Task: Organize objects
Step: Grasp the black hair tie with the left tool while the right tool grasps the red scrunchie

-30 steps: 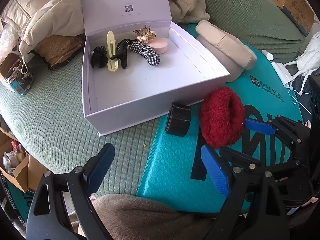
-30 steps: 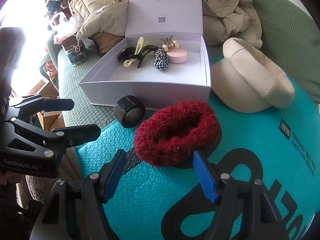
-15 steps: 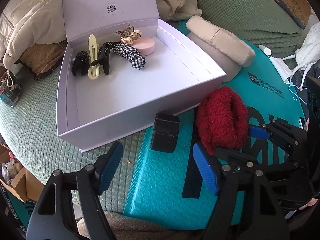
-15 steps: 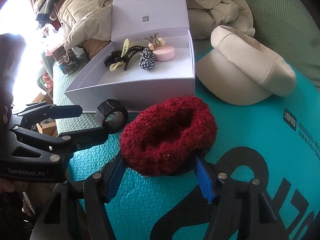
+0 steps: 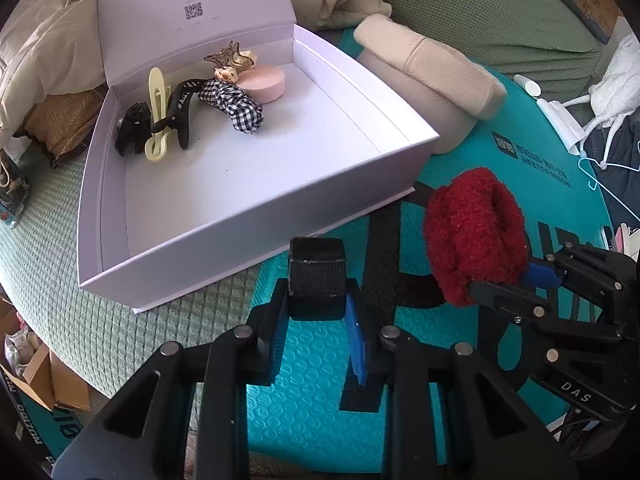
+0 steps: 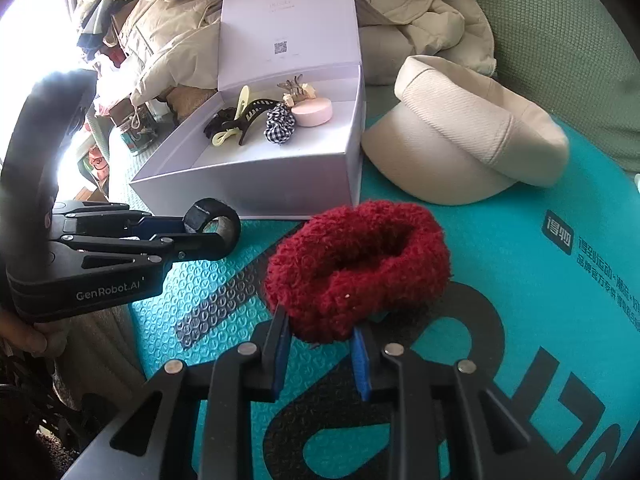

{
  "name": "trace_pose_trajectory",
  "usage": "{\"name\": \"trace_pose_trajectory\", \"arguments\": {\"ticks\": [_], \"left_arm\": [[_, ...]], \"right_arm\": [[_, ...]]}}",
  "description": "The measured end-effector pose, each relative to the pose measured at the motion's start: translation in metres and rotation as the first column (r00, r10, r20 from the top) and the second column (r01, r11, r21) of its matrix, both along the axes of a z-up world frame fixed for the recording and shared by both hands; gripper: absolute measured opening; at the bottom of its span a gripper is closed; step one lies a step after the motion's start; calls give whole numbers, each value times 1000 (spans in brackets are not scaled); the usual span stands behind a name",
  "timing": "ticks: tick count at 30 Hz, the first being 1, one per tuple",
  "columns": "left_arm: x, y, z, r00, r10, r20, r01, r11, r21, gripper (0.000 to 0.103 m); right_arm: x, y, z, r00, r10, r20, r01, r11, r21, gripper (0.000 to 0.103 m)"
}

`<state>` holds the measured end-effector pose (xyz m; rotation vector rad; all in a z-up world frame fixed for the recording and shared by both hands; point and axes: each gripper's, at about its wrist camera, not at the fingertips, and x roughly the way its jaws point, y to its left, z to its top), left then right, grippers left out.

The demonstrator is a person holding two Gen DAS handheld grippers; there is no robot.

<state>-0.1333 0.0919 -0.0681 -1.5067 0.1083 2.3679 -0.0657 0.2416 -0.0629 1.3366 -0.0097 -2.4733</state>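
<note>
The black band (image 5: 317,280) sits on the teal mat (image 5: 312,400), just off the near wall of the open white box (image 5: 256,216), and the left gripper (image 5: 316,320) is closing on it: its blue pads press the band's two sides near the bottom. The red scrunchie (image 6: 356,268) lies on the same mat to the right of the band, near the box's right front corner, and the right gripper (image 6: 320,344) is closing on its near edge, with fluffy fabric pinched between the pads.

The risks, as I judge them:
- The band is held low, with most of it standing above the pads. It could tip or squirt out as it is lifted over the box wall.
- The scrunchie is caught only by its edge. The soft pile may compress and slide free, or the loop may hang down and snag the box rim.
- The two grippers work close together beside the same corner of the box, so they could knock each other on the way in.
- The box already holds clips (image 5: 160,116), a checked scrunchie (image 5: 236,106) and a pink disc (image 5: 264,82) along its far wall. Dropping onto that pile could scatter it; the bare near floor looks safer.
- A bump on the near wall could shove the box across the green cover (image 5: 52,248).
</note>
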Motion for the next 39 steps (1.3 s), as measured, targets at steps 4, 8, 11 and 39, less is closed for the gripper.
{"name": "trace_pose_trajectory", "arguments": {"ticks": [4, 8, 11, 39], "left_arm": [[9, 11, -2, 1000, -17, 16, 17, 1000, 19, 25], [25, 25, -3, 998, -62, 31, 60, 997, 56, 25], [40, 40, -1, 994, -107, 32, 105, 993, 63, 25], [76, 61, -12, 990, -139, 8, 138, 987, 78, 33]], "right_arm": [[10, 10, 2, 1000, -20, 1, 20, 1000, 10, 26], [23, 22, 2, 999, -31, 10, 31, 999, 30, 26], [36, 33, 1, 999, -35, 26, 33, 998, 47, 26], [82, 97, 1, 974, -227, -17, 227, 970, 89, 72]]}}
